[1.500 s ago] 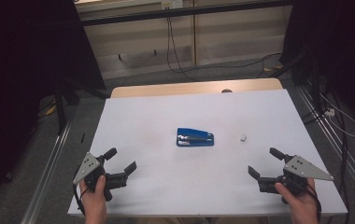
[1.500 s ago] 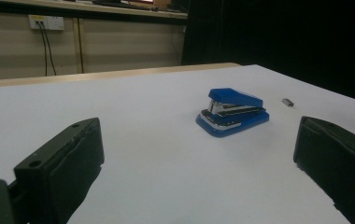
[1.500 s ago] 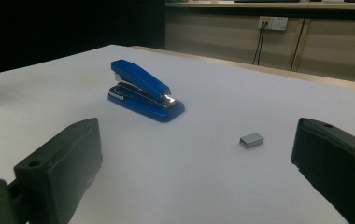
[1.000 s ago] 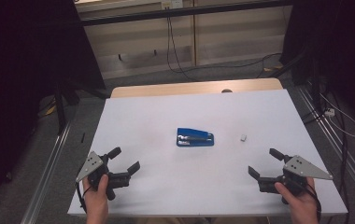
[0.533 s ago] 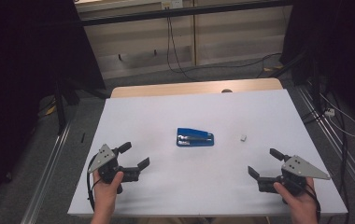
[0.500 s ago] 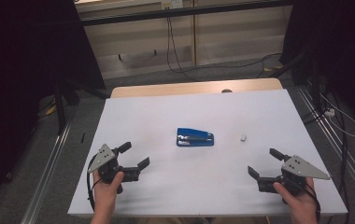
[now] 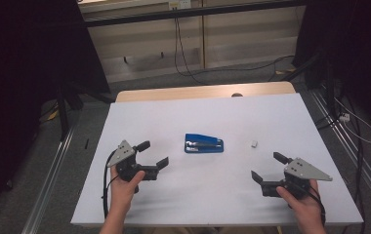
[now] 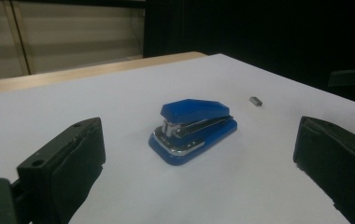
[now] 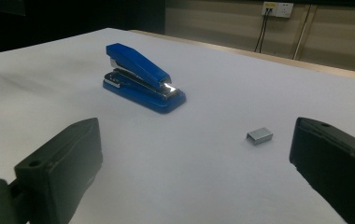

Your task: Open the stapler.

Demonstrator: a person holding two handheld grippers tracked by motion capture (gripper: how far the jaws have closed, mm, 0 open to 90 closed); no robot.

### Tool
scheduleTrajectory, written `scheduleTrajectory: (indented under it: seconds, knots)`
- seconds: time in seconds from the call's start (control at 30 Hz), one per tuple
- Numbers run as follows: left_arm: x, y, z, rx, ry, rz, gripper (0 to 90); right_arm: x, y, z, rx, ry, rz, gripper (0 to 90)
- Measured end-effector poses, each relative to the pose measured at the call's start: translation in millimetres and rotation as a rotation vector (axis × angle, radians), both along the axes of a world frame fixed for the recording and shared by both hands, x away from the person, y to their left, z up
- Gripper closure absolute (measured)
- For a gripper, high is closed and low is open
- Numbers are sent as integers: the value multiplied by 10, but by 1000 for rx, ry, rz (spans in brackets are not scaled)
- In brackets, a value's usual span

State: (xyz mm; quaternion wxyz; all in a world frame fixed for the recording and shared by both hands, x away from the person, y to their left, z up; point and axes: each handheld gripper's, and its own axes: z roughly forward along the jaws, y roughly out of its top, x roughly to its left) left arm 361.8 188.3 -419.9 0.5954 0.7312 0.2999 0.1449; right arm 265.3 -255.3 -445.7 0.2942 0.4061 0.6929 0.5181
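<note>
Small blue plastic stapler (image 7: 203, 144) being aimed at by left gripper (image 7: 153, 155), nearer one; fingers being held wide. Right gripper (image 7: 269, 168) fingers wide too, farther off.

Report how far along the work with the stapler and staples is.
Nothing looks done: the blue stapler sits closed on the white table, the staple block lying apart beside it. In hand: left gripper nears the stapler, open and empty. Right gripper waits open. Grasping and everything after remains.
</note>
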Motion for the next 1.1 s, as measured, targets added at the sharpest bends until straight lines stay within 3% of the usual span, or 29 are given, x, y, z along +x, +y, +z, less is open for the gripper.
scheduleTrajectory:
  seconds: [0.1, 0.23, 0.33, 0.47, 0.8, 0.93, 1.1]
  knots:
    - [50, -84, -23, 12, 11, -10, 23, 36, 35, 14, -3, -4, -3, 21]
    - [109, -183, -42, 33, 18, -24, 29, 101, 58, 47, 33, -9, -16, 21]
    - [138, -230, -22, -5, 78, -42, 33, 174, 81, 68, 36, -4, -21, 20]
    - [174, -292, 42, 7, 57, -58, 35, 220, 108, 94, 49, -4, -19, 20]
    - [345, -395, 8, 57, 75, -55, 37, 398, 280, 154, 56, -12, -3, 20]
    - [425, -426, -17, 52, 84, -54, 37, 451, 326, 153, 55, -10, 9, 20]
    - [524, -483, -37, 98, 83, -65, 40, 550, 434, 140, 47, -7, 27, 20]
